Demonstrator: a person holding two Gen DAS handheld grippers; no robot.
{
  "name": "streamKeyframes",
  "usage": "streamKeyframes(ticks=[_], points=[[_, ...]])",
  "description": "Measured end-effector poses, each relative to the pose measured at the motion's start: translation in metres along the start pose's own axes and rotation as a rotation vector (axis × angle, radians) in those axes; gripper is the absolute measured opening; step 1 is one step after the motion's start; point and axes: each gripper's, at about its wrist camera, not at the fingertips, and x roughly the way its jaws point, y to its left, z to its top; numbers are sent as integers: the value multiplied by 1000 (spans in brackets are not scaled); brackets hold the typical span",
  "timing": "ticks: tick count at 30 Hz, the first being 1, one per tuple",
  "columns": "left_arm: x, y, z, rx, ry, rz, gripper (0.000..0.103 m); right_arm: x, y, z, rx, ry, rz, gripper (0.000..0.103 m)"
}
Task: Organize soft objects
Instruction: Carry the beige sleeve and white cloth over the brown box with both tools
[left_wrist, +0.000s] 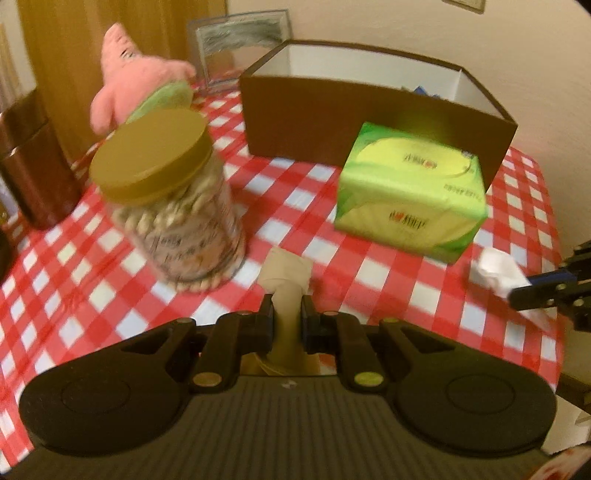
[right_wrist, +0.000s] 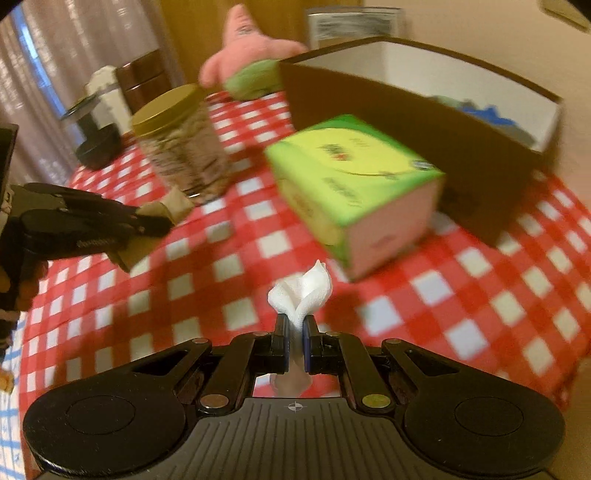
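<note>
Fingers of left gripper (left_wrist: 287, 310) clenched on limp beige cloth (left_wrist: 286, 275); right gripper (right_wrist: 294, 326) pinching a white cloth (right_wrist: 301, 293). Both held above the tabletop (right_wrist: 424, 295), short of the brown box (right_wrist: 424, 122). Light, floppy; mid-bunch pinch likely holds best.
</note>
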Motion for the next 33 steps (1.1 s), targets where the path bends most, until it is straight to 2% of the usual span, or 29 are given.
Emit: streamKeyframes(ticks=[6, 14, 24, 33], points=[[8, -11, 30, 49, -36, 6, 13, -28, -33, 2, 61, -33, -73, 7], [12, -18, 76, 87, -87, 24, 13, -62, -67, 25, 87, -118, -130, 7], [24, -24, 135, 110, -147, 56, 13, -81, -102, 85, 69, -252, -178, 7], [49, -34, 186, 100, -177, 52, 13, -64, -131, 141, 56, -312, -151, 7]])
